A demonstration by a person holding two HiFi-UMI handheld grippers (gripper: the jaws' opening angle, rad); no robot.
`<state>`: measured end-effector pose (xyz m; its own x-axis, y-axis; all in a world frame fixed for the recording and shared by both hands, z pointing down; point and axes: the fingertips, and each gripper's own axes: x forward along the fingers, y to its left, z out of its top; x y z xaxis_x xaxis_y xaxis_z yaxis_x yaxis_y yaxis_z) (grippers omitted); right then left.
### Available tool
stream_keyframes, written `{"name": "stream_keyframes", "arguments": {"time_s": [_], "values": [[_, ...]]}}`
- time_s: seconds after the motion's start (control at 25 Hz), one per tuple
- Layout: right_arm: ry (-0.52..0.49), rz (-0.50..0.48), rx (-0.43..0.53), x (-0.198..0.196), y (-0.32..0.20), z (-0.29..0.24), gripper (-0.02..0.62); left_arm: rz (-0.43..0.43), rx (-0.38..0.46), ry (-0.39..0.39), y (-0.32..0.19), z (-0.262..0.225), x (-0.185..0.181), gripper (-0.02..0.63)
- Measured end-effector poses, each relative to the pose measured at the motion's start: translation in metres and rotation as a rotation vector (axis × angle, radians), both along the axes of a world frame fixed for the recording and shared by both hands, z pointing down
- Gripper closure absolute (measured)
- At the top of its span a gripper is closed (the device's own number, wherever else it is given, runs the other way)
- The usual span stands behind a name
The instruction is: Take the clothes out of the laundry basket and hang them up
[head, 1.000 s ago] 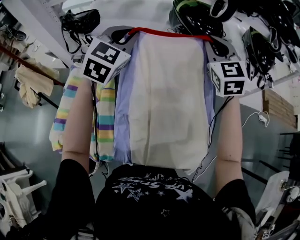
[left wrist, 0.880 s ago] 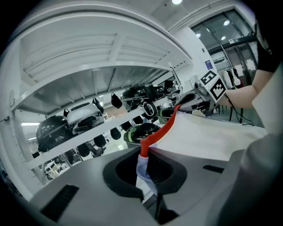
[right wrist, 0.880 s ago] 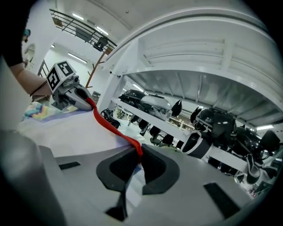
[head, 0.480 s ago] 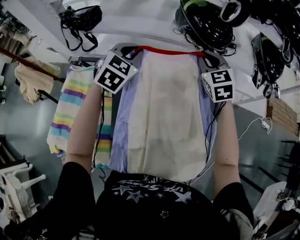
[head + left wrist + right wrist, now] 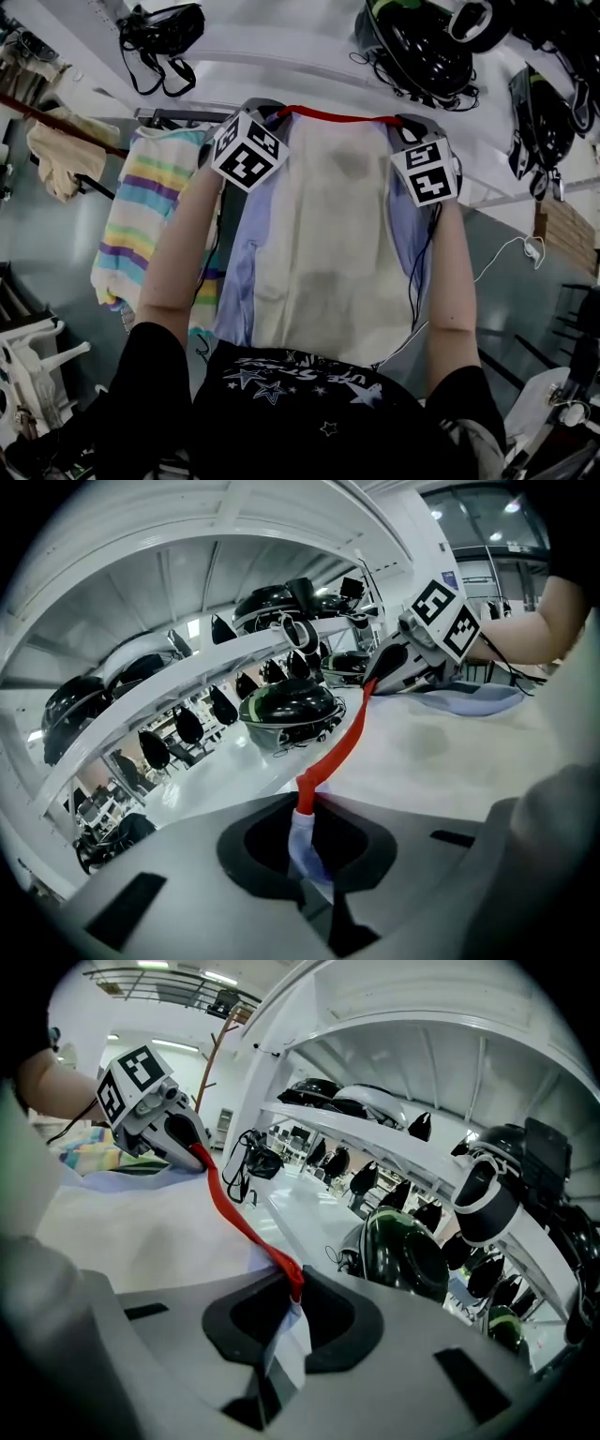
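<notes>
Garment, cream with pale-blue edges, hangs spread before the person, just beside a hung striped cloth. Its red top band is stretched between the tongs. Left gripper and right gripper are each clamped narrow on a top corner. Step judged: presenting for hanging. Next move calls for laying the top edge over a rail without slackening either grip.

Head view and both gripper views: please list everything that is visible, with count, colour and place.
garment: 1, cream over pale blue, held up, centre
red band: 1, red, along garment's top edge
striped cloth: 1, pastel stripes, hanging left of garment
beige cloth: 1, beige, hanging far left
helmets: several, black, on white shelves above
left gripper: 1, grey, shut on garment's top corner
right gripper: 1, grey, other top corner pinched; jaws have just been opening slightly
forearms: 2, bare, beside garment
</notes>
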<state>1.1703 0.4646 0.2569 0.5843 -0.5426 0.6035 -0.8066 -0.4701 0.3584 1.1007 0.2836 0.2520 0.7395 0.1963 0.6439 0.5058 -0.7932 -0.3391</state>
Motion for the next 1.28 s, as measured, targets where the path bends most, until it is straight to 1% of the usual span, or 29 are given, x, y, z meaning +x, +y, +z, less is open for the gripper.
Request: {"name": "stream_keyframes", "arguments": {"time_s": [0.16, 0.2, 0.28, 0.36, 0.4, 0.48, 0.6, 0.72, 0.8, 1.04, 1.28], "values": [[-0.002, -0.017, -0.063, -0.002, -0.002, 0.009, 0.541, -0.004, 0.01, -0.016, 0.0, 0.01, -0.002, 0.566], [-0.009, -0.02, -0.075, -0.003, -0.001, 0.012, 0.527, -0.003, 0.012, -0.022, 0.0, 0.012, -0.003, 0.563], [-0.024, -0.022, -0.092, -0.005, 0.001, 0.015, 0.479, -0.005, 0.01, -0.033, -0.001, 0.015, -0.004, 0.549], [-0.036, -0.019, -0.098, -0.009, 0.003, 0.015, 0.45, -0.013, -0.003, -0.043, -0.002, 0.016, -0.006, 0.532], [-0.041, -0.016, -0.097, -0.01, 0.004, 0.014, 0.441, -0.016, -0.012, -0.05, -0.003, 0.016, -0.008, 0.516], [-0.051, -0.009, -0.092, -0.013, 0.007, 0.01, 0.426, -0.02, -0.029, -0.068, -0.004, 0.016, -0.011, 0.46], [-0.043, 0.007, -0.081, -0.019, 0.01, 0.0, 0.422, -0.029, -0.038, -0.07, -0.009, 0.014, -0.015, 0.414], [-0.021, 0.027, -0.056, -0.028, 0.011, -0.015, 0.422, -0.044, -0.052, -0.045, -0.015, 0.006, -0.018, 0.365], [-0.002, 0.041, -0.036, -0.037, 0.011, -0.029, 0.422, -0.052, -0.065, -0.023, -0.018, -0.003, -0.022, 0.344], [0.078, 0.076, 0.019, -0.069, 0.011, -0.079, 0.422, -0.058, -0.111, 0.079, -0.024, -0.048, -0.043, 0.337], [0.154, 0.122, 0.05, -0.111, 0.021, -0.131, 0.422, -0.027, -0.169, 0.189, -0.022, -0.102, -0.077, 0.337]]}}
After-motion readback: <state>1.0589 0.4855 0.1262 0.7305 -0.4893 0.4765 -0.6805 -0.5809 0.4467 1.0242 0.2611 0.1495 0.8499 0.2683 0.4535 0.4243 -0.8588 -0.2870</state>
